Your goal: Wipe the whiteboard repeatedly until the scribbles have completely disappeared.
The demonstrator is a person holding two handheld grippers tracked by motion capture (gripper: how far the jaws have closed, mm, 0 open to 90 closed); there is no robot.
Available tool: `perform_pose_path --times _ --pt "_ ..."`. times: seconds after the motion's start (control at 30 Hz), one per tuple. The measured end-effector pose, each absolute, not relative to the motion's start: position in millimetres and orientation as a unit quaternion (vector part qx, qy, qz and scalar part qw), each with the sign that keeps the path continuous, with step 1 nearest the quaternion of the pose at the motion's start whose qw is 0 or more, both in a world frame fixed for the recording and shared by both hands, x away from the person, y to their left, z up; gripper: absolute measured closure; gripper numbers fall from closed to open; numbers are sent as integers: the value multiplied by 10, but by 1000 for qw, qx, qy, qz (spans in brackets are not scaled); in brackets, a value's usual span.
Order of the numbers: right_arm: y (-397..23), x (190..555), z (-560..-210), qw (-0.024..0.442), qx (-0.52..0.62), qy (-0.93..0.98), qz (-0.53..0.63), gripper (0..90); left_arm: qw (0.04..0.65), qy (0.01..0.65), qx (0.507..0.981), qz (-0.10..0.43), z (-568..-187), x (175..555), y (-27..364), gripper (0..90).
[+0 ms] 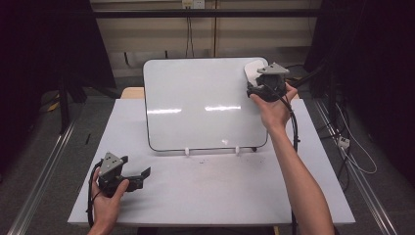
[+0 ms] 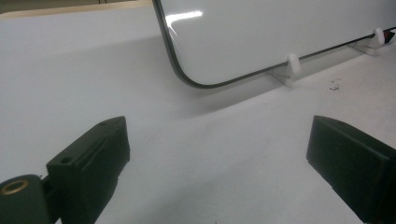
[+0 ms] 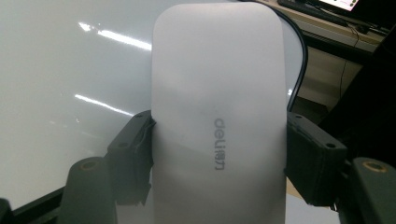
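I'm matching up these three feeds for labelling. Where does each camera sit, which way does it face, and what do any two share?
High view: above the person's side, looking forward and down on the table; forearms, both hands show.
Left gripper view: rides the left gripper, low, facing the whiteboard; open jaws show.
Right gripper view: rides the right gripper, facing the whiteboard; jaws clamp a white eraser.
Shared: all three show the whiteboard.

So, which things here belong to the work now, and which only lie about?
In use:
- whiteboard, standing on the table
- white eraser, clamped in the right hand-held gripper at the board's top right corner

Lying about:
- left hand-held gripper, open and holding nothing
- cables on the floor
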State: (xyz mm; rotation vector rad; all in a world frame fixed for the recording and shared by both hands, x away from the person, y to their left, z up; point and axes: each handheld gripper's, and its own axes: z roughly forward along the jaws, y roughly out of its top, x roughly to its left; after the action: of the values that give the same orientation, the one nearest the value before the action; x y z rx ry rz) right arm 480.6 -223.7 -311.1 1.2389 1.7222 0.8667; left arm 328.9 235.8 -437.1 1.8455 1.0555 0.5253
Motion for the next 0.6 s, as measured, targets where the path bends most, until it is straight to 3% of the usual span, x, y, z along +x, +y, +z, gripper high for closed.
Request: perform_pose_path --times 0.6 --pt "-2162 4541 -3434 410 462 718 323 315 455 425 753 214 -4376 3297 2319 60"
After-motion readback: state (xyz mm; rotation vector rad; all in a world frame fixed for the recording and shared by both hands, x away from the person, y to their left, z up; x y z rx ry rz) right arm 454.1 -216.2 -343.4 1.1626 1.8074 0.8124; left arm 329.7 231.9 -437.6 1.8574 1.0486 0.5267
